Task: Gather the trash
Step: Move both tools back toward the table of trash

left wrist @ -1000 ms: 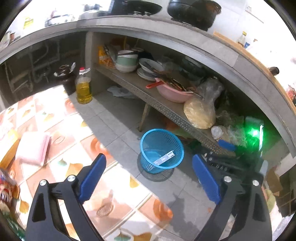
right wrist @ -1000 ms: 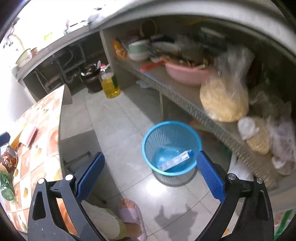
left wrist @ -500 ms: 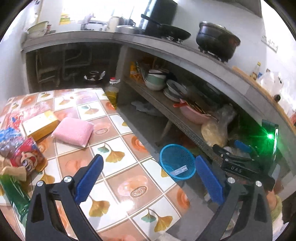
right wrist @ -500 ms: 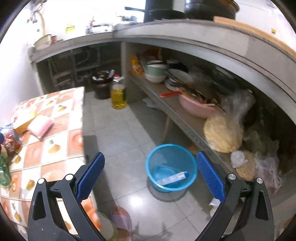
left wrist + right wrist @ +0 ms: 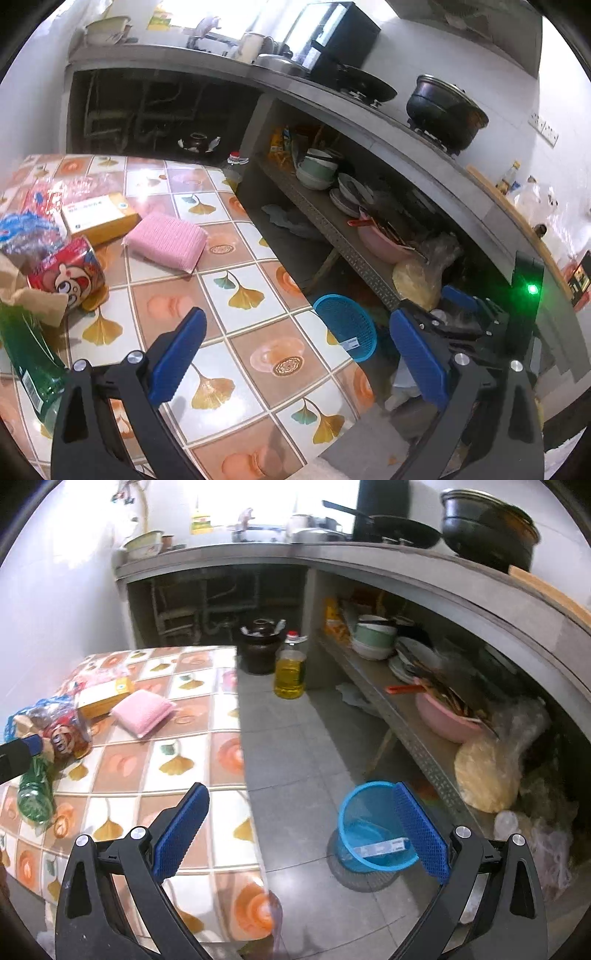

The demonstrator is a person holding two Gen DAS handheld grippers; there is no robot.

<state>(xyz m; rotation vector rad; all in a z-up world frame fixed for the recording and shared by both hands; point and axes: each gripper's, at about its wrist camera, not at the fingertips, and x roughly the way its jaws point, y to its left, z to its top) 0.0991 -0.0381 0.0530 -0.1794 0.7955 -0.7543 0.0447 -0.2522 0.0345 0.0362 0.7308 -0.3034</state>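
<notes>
Now the tiled table [image 5: 258,332] is brought back into both views, the grippers having been raised away from the blue basket [image 5: 373,834] on the floor, where a small packet [image 5: 380,848] is already lodged. Left gripper [image 5: 295,354] and right gripper [image 5: 301,834] are held spread and empty; the snack bag [image 5: 66,273] and green bottle [image 5: 29,354] are judged next.

No wording can be read anywhere. The yellow box [image 5: 98,218] near the surface's far left edge carries print, too blurred to make out. The barcode label on the green bottle [image 5: 31,363] is just as illegible.
</notes>
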